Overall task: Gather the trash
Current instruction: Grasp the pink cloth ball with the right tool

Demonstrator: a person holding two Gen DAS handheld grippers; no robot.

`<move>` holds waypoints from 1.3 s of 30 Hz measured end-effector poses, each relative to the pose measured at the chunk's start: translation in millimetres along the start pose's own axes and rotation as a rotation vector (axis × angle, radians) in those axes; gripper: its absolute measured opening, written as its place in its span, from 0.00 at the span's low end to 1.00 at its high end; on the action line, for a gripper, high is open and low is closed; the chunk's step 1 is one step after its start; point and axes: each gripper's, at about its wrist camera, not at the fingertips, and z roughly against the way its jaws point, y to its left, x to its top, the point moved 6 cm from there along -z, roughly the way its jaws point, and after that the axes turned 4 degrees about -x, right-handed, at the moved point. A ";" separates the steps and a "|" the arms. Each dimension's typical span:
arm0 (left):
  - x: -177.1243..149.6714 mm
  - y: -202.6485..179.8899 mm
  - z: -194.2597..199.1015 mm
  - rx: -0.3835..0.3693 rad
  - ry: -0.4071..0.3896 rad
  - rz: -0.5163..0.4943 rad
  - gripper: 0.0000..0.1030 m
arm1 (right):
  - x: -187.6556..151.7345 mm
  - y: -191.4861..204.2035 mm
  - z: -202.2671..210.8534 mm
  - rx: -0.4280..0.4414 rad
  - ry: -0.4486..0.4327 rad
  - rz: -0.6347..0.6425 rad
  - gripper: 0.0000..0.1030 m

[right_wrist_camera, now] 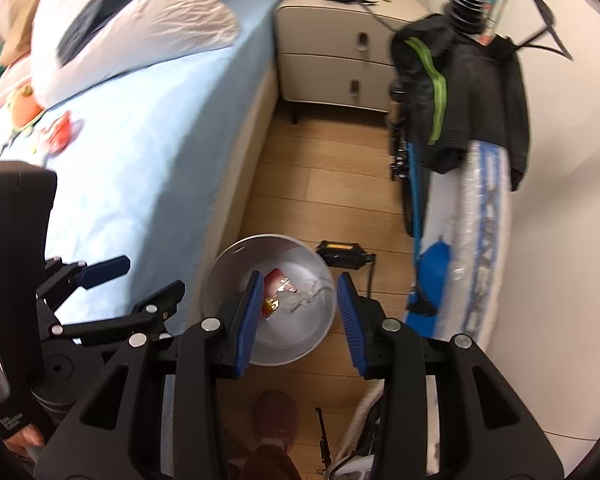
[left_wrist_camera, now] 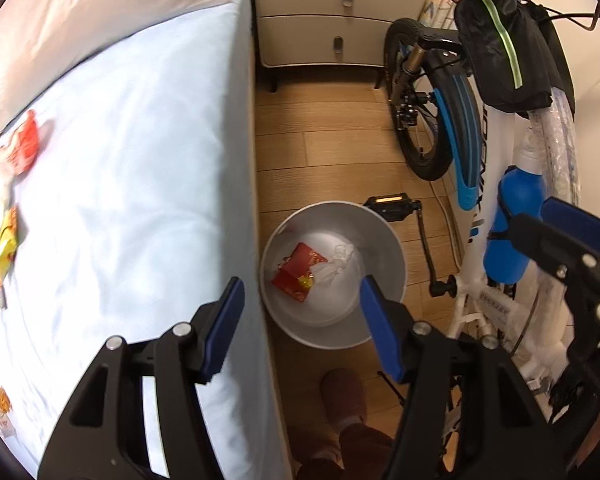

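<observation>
A grey round bin (left_wrist_camera: 384, 240) stands on the wood floor between the bed and a bicycle; it also shows in the right wrist view (right_wrist_camera: 236, 256). Inside lie a red wrapper (left_wrist_camera: 296, 272) and crumpled white paper (left_wrist_camera: 336, 264). More wrappers lie on the bed sheet at the far left: a red one (left_wrist_camera: 26, 146) and a yellow one (left_wrist_camera: 6, 250); the red one shows in the right wrist view too (right_wrist_camera: 60, 130). My left gripper (left_wrist_camera: 302, 294) is open and empty above the bin's near left side. My right gripper (right_wrist_camera: 298, 284) is open and empty above the bin.
The bed (left_wrist_camera: 132, 152) with a light blue sheet fills the left. A cream nightstand (left_wrist_camera: 340, 16) stands at the back. A white and blue bicycle (left_wrist_camera: 472, 184) with a pedal (left_wrist_camera: 392, 204) crowds the right. A slippered foot (left_wrist_camera: 344, 396) stands below the bin.
</observation>
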 end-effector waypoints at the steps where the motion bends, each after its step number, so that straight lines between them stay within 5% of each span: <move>1: -2.7 4.3 3.6 0.005 -0.002 0.007 0.59 | -0.8 5.8 1.9 0.007 0.001 0.008 0.36; 13: -64.8 95.8 78.4 0.101 -0.072 0.197 0.59 | -15.7 119.5 39.5 0.110 -0.036 0.209 0.36; 15: -82.8 117.7 93.7 0.129 -0.084 0.245 0.59 | -19.0 144.7 47.6 0.135 -0.047 0.255 0.42; 17: -105.1 141.0 108.5 0.160 -0.091 0.297 0.59 | -24.5 172.2 57.5 0.153 -0.069 0.302 0.51; 28: -253.8 247.0 172.9 0.357 -0.062 0.614 0.59 | -93.9 318.6 100.7 0.305 -0.082 0.572 0.51; 39: -359.0 275.3 182.0 0.385 -0.016 0.795 0.60 | -168.2 403.3 111.7 0.354 -0.057 0.753 0.51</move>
